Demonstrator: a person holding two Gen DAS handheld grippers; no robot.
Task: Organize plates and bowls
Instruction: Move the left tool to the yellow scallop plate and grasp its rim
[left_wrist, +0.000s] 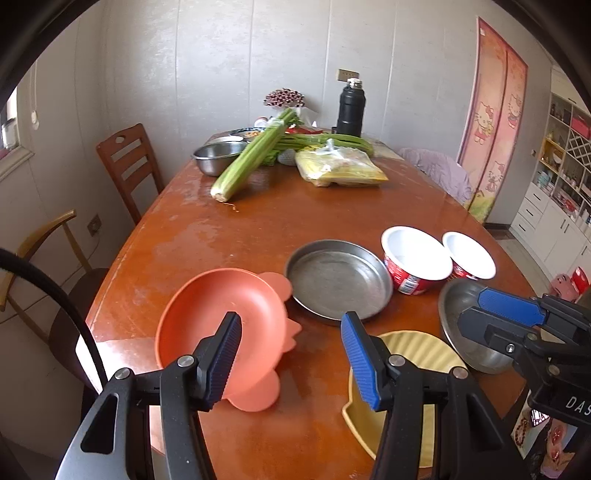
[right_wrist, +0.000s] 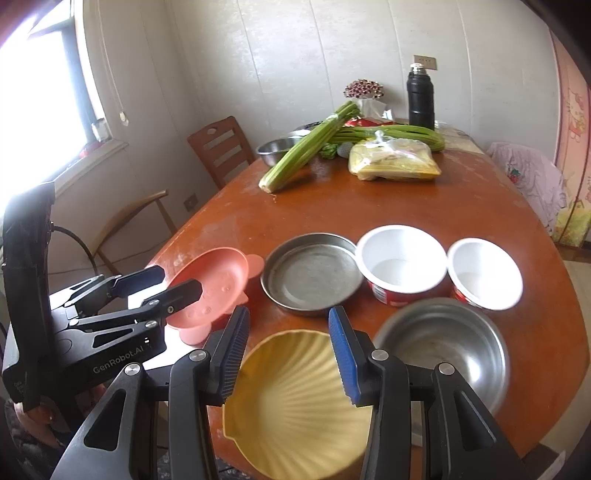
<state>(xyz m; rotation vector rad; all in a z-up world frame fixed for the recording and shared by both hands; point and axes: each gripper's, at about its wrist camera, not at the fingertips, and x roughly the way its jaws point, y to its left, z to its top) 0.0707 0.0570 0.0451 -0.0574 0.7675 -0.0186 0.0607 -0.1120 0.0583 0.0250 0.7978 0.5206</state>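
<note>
From the left wrist, your left tongs (left_wrist: 291, 334) are spread, pinching nothing, above the orange plate (left_wrist: 221, 314) on the desk (left_wrist: 258, 229). From the right wrist, your right tongs (right_wrist: 288, 328) are spread empty over the yellow shell plate (right_wrist: 295, 406), beside the steel bowl (right_wrist: 443, 347).

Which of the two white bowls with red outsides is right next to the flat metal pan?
The bigger white bowl with red outside, on the left of the pair; it sits against the flat round metal pan. The smaller white bowl sits on its far side, away from the pan.
</note>
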